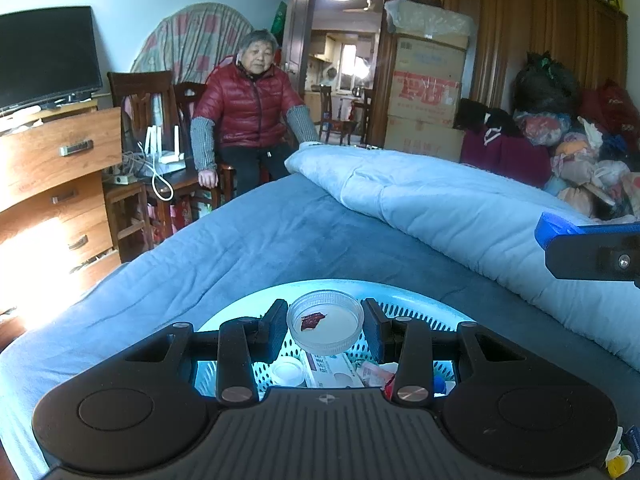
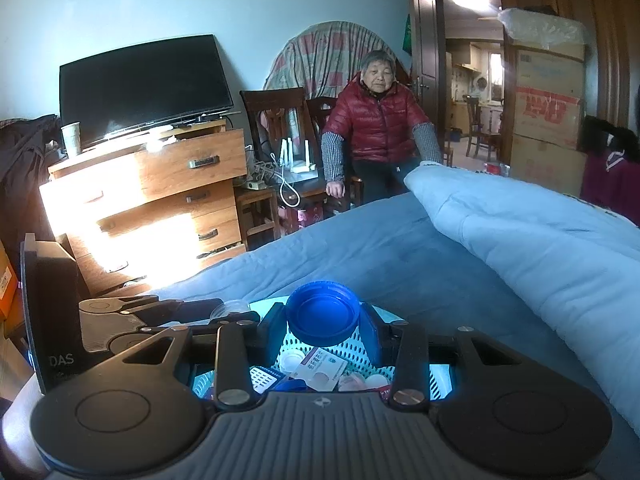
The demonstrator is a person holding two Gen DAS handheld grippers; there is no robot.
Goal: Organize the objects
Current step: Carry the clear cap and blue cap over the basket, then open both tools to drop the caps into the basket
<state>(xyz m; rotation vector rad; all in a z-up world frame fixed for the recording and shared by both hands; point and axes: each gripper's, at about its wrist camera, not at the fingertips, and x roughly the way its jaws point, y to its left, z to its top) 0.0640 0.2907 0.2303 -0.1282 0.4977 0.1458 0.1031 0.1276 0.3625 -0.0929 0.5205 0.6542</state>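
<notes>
Perforated basket (image 1: 404, 312) on blue bedspread (image 1: 248, 240)

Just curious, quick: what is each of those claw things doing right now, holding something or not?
Left gripper: closed on a clear lid, above the basket.
Right gripper: closed on a blue cap.

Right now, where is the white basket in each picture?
Left wrist view: the white basket is at bottom centre on the blue bed, under the left gripper, which holds a clear lid.
Right wrist view: the basket is again at bottom centre, under the right gripper, which holds a blue cap.
Shared landmark: the woman in the red jacket.
</notes>
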